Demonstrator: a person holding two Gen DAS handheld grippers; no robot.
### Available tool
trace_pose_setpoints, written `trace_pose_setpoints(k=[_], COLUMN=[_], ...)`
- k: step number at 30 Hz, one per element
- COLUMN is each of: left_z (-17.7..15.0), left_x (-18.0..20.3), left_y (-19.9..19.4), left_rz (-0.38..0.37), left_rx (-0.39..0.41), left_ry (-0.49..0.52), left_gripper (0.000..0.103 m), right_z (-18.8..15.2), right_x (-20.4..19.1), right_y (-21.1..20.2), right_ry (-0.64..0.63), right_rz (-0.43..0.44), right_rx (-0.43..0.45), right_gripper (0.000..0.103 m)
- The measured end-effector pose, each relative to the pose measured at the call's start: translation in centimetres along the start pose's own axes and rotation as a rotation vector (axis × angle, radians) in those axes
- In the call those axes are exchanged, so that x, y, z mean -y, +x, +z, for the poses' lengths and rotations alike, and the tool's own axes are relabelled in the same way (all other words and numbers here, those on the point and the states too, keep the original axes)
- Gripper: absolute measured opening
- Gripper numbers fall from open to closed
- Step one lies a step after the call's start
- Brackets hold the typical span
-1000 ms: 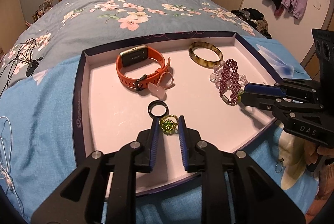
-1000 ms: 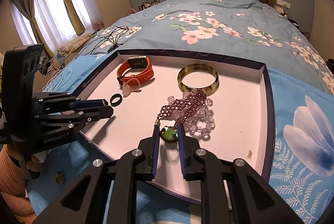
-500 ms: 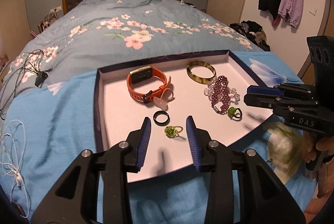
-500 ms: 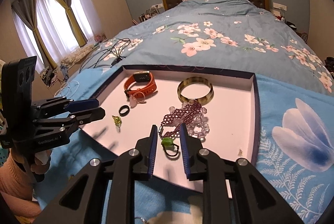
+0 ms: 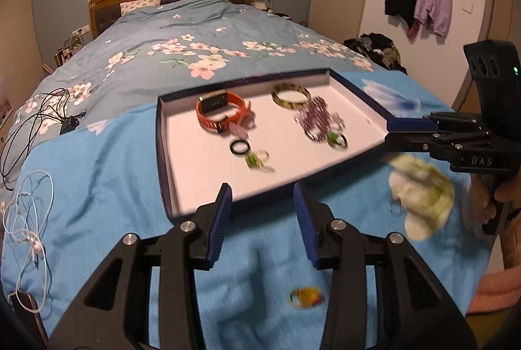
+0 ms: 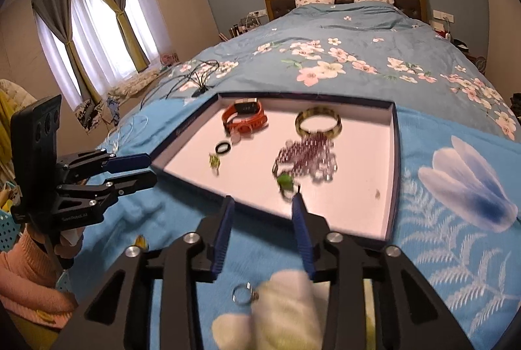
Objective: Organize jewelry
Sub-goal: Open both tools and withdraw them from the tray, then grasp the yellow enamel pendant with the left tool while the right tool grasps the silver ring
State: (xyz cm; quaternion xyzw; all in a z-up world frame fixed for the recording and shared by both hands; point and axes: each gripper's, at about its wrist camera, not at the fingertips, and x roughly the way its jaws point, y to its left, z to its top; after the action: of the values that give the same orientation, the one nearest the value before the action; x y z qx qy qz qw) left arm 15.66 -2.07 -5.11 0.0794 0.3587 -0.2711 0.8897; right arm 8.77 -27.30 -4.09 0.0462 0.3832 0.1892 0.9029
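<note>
Left wrist view: shallow dark-rimmed white tray (image 5: 162, 135) is loaded with orange watch (image 5: 221, 115), amber bangle (image 5: 290, 95), beads, rings. Left gripper (image 5: 262, 219) and right gripper (image 6: 262, 226) jaws, just opened, are held spread, empty.

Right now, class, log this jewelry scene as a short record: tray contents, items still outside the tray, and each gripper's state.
tray: dark-rimmed, pale floor, on the blue bedspread
in tray: orange watch, tortoiseshell bangle, purple bead bracelet, black ring, two green-stone rings
outside tray: silver ring, small yellow-green piece
left gripper: open, empty, jaws just opened
right gripper: open, empty, jaws just opened
</note>
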Motion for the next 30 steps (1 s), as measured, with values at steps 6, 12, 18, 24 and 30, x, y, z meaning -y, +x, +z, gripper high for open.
trace_pose_setpoints(k=[6,12,18,24,30], left_z=[-3.0,-5.0,-6.0,-5.8,-5.9], left_x=[0.8,1.3,1.8,2.5,2.8], left_y=[-0.6,-1.1,-0.7,-0.4,-0.1], left_rz=[-0.016,-0.028,-0.031,-0.057,-0.062], left_rx=[-0.037,-0.077,-0.115,-0.135,-0.145], left_ry=[0.015,0.026,0.035,0.044,0.052], left_gripper=[0.042,0.042,0.042,0.039,0.036], right_z=[-3.1,-5.0,-5.7,-5.7,-5.6], right_x=[-1.1,-1.4,-1.4,-1.9,-2.7], right_y=[0.3,0.1,0.2,0.5,0.7], right_ry=[-0.023,-0.012,0.005,-0.007,-0.038], right_rz=[-0.016,-0.025,-0.027,-0.030,-0.050], right_rx=[-0.080,-0.109,-0.119,-0.121,-0.123], right_gripper=[0.037,0.037,0.038,0.039,0.039])
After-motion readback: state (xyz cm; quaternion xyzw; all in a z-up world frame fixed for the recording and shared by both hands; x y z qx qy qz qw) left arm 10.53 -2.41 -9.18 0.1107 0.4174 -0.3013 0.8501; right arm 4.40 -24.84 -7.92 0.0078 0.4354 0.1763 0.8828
